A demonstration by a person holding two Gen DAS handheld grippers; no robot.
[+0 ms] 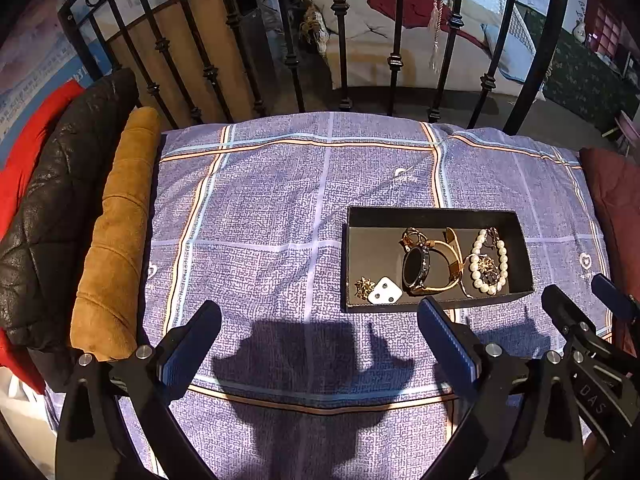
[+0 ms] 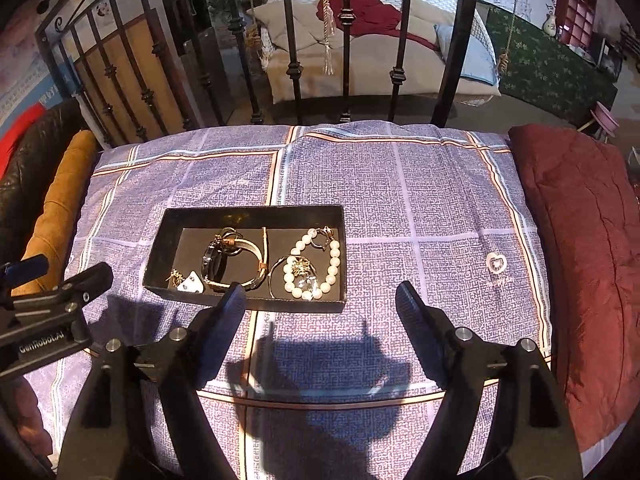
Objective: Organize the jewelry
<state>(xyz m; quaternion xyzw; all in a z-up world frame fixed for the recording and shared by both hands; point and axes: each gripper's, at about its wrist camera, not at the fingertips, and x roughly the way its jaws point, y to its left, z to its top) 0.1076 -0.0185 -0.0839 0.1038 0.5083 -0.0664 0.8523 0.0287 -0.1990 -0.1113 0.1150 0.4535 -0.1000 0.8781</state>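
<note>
While both grippers are being held above the checked purple bedcover (image 1: 260,208), nothing is being gripped: the left gripper (image 1: 320,340) is being kept spread wide with only cloth and shadow between its fingers, and the right gripper (image 2: 320,316) is likewise being held wide apart and empty.

The jewelry is being kept together in a shallow black tray (image 2: 256,213), which is lying just ahead of the right gripper and slightly toward its left finger, whose tip is overlapping the tray's near wall in the right wrist view. From the left gripper, the tray is being seen ahead and off beyond its right finger. Inside it, a dark-faced watch with a gold band (image 1: 416,268) is being shown near the middle, a pearl bracelet (image 2: 334,260) on the side nearer the right gripper's centre line, and a small white earring card (image 1: 385,291) with a gold brooch-like piece (image 1: 363,288) at the corner nearest the left gripper.

No loose pieces are being seen on the cover, so the gathering step is being judged as finished or nearly so; sorting within the tray may be what remains. A next move is being judged to call for a gentle lowering of the right gripper over one piece, with its fingers narrowed first, since the items are lying tangled and touching one another.
</note>
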